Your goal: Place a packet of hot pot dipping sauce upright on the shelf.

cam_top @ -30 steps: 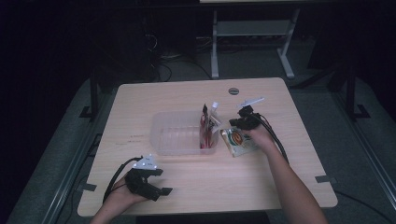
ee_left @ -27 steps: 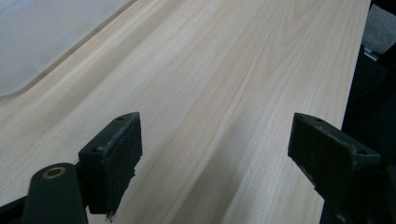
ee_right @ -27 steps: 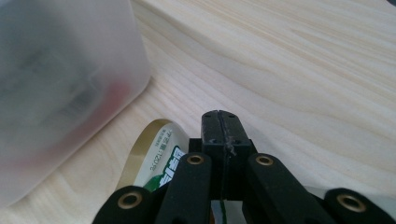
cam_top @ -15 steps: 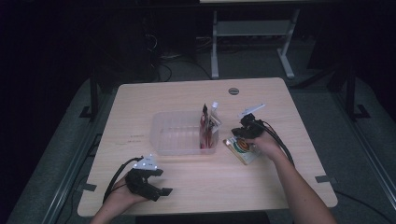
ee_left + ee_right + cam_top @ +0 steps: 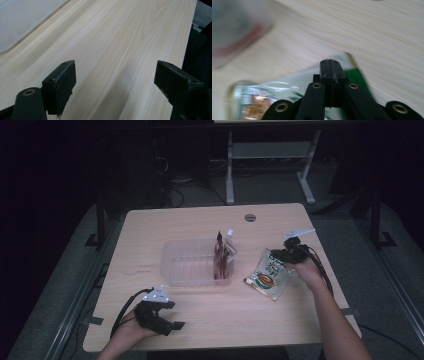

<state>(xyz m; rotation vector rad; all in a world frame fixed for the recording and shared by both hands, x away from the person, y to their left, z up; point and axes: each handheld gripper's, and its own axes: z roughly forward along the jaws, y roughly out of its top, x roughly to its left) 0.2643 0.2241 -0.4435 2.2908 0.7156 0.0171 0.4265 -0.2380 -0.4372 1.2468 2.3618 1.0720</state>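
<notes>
Two upright packets (image 5: 223,254) fill the clear tub (image 5: 187,265) beside the pinched pouch (image 5: 269,274).

Tabletop (image 5: 200,225): pale wood, fine straight grain, smooth matt finish. Bin (image 5: 186,262) mid-tabletop: clear plastic, slightly frosted. Packet (image 5: 269,275) toward the right edge: glossy printed film, catches light, pinched in the right tool (image 5: 286,254). Upright packets (image 5: 224,255) in the bin: same shiny film. Left tool (image 5: 117,82) near the front edge: matt black plastic, pads (image 5: 63,85) rough and scuffed, brass-coloured rivets.
</notes>
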